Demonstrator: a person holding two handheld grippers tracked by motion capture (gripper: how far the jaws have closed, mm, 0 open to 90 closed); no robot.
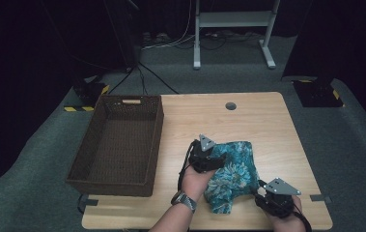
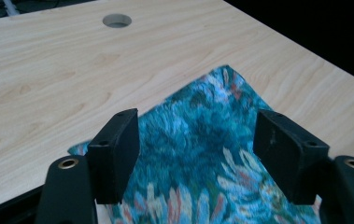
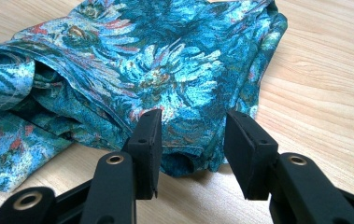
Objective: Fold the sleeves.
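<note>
- The left hand-held gripper (image 1: 213, 162) is hovering over the left, far part of the teal floral cloth (image 1: 233, 175), its jaws standing apart; in the left gripper view the cloth (image 2: 202, 154) is lying below and between the pads without either pad pressing on it.
- The right hand-held gripper (image 1: 263, 197) is sitting at the near right edge of the cloth, its jaws also apart; in the right gripper view they are framing the folded hem (image 3: 184, 161) just ahead of them, not yet pinching it.
- The cloth is lying folded and somewhat bunched on the near right part of the bench (image 1: 258, 121), its long axis running from the near edge away toward the far right, so each hand-held gripper is facing one end of it.
- Judging from this, the left one is the nearer to a grasp, since the fabric is already under its jaws; the right one is needing only a short push forward to take the hem.
- The brown wicker basket (image 1: 91, 145) is standing well apart on the left side of the bench, beyond the left hand-held gripper, and is probably where the cloth is going.
- A round cable hole (image 1: 230, 106) is showing in the far part of the bench.
</note>
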